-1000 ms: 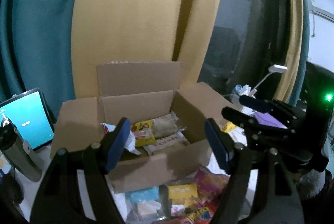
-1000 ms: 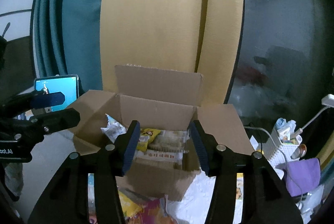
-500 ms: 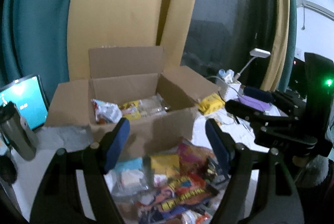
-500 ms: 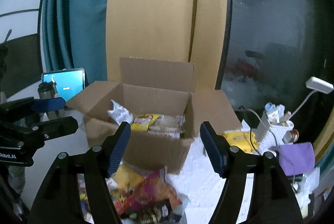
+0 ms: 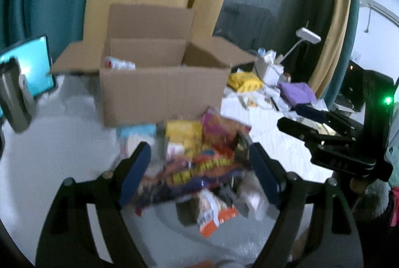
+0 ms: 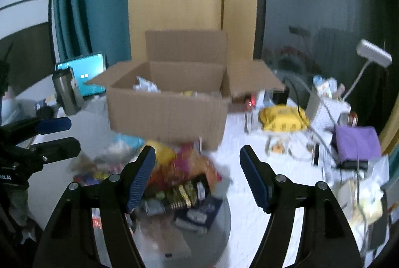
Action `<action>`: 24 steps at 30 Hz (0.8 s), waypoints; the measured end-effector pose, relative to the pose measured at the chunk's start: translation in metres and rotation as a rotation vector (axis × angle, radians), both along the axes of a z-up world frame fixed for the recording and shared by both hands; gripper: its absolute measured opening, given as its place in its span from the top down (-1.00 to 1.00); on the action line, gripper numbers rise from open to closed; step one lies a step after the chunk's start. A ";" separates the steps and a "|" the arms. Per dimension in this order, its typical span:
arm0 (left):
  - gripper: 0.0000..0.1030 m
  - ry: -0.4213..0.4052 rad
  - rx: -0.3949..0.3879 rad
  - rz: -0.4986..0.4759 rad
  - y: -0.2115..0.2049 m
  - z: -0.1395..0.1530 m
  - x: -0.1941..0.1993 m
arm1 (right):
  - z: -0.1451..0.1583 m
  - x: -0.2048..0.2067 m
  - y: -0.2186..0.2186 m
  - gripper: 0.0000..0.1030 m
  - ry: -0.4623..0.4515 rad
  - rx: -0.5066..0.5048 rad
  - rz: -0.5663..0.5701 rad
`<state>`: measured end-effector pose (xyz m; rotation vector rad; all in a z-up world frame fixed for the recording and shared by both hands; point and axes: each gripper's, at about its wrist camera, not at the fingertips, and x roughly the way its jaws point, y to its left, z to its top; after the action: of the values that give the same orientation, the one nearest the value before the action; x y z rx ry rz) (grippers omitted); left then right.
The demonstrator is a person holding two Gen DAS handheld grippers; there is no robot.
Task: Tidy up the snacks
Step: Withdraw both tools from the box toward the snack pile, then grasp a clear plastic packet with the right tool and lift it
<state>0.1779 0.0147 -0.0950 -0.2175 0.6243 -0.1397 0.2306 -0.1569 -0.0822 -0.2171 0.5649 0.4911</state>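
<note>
Both claws empty, left gripper [image 5: 199, 168] jaws just widening, right gripper [image 6: 197, 173] spread; loose pile of bright snack packets [image 5: 199, 160] unsorted before open brown cardboard box [image 6: 167, 115]; few packets already boxed; most remain.

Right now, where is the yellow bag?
In the right wrist view, the yellow bag lies on the white table, right of the cardboard box and left of the purple cloth.
</note>
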 end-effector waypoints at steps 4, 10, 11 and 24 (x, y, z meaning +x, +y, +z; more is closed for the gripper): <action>-0.60 0.047 -0.009 0.003 -0.006 -0.017 -0.010 | -0.020 -0.007 -0.008 -0.43 0.049 -0.001 -0.005; -0.60 0.118 -0.023 0.013 -0.015 -0.040 -0.021 | -0.050 -0.013 -0.013 -0.43 0.124 0.002 0.013; -0.60 0.126 -0.027 0.016 -0.016 -0.044 -0.022 | -0.055 -0.014 -0.012 -0.43 0.140 0.005 0.023; -0.60 0.232 0.022 0.055 -0.032 -0.081 -0.010 | -0.105 -0.023 0.004 -0.43 0.255 -0.016 0.150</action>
<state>0.1682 -0.0174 -0.1755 -0.2313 0.8496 -0.0544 0.2081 -0.1524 -0.1874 -0.2146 0.8057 0.6649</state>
